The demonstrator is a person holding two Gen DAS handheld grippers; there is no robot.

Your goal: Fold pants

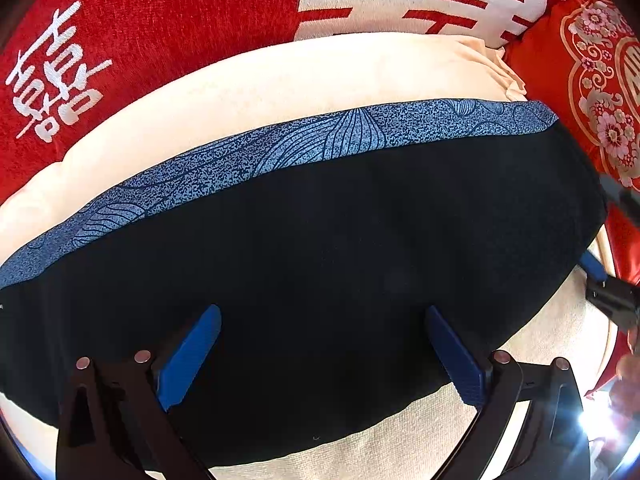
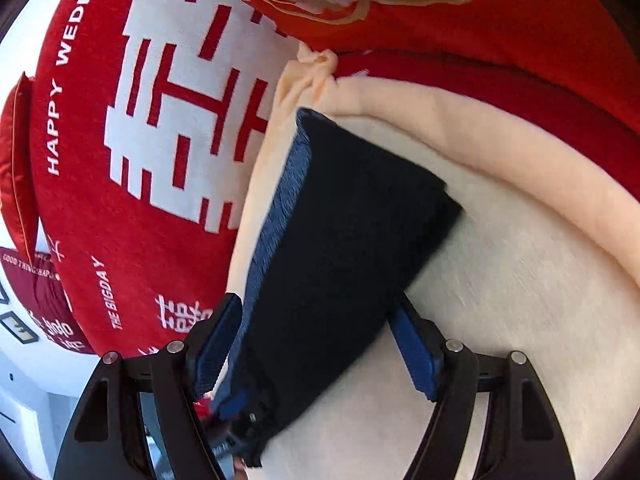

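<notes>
Folded dark pants (image 1: 320, 272), one bundle, flat on cream cushion (image 1: 280, 80). Long axis in left wrist view from 8 to 2 o'clock, blue patterned band (image 1: 280, 144) along the 12 o'clock edge. In right wrist view long axis from 6 to 12 o'clock, band on the 9 o'clock side.

Left gripper (image 1: 320, 356): two blue fingers (image 1: 188, 356) spread wide over the pants, nothing clamped; contact with cloth cannot tell.

Right gripper (image 2: 316, 348): two fingers (image 2: 412, 354) wide apart, straddling the near end of the pants, pads not pressing. View motion-blurred.

Around the cushion: red pillow with white lettering (image 2: 132, 152) at 9–10 o'clock, red floral embroidered pillow (image 2: 400, 8) at 12–1 o'clock. Two pillows clearly countable, more red fabric at the frame edge.
</notes>
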